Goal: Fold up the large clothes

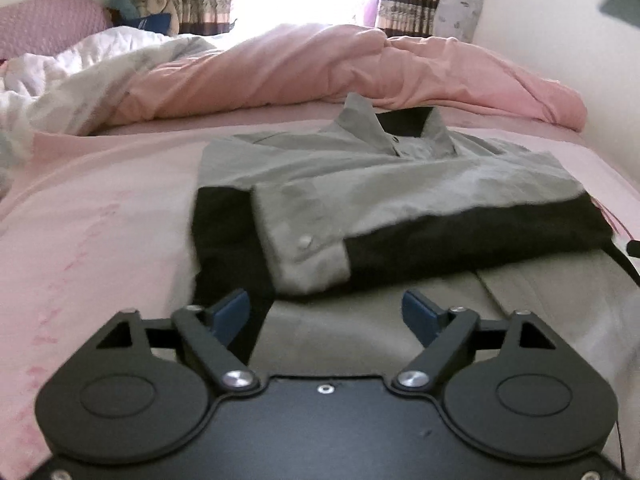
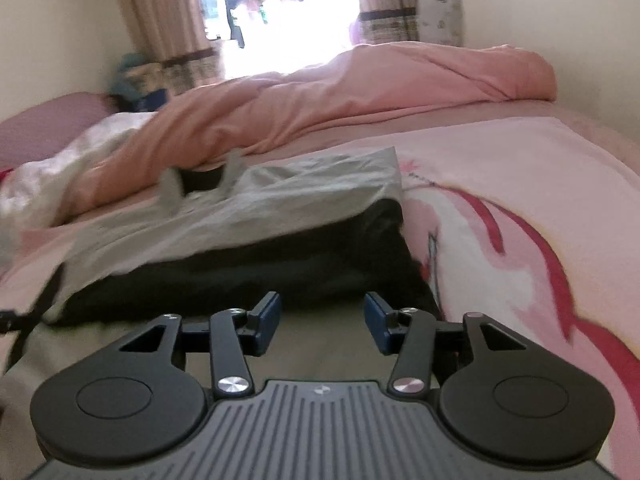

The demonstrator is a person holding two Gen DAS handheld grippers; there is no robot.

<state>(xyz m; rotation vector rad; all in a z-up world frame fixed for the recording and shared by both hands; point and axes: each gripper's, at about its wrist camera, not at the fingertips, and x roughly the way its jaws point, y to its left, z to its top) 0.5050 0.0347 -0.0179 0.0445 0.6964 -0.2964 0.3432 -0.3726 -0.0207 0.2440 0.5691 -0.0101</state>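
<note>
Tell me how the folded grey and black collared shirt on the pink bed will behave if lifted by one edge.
The folded grey and black collared shirt is thin, creased cloth, so it would probably droop and unfold. The loose grey cuff with a button lies on top and may slide off. It looks light and not fragile; it should drag rather than roll on the pink bedsheet.

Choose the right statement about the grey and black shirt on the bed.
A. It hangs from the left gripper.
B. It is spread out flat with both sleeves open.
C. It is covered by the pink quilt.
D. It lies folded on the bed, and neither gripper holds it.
D: the shirt lies folded with its collar up, and the left gripper and right gripper stand open and empty before it.
</note>
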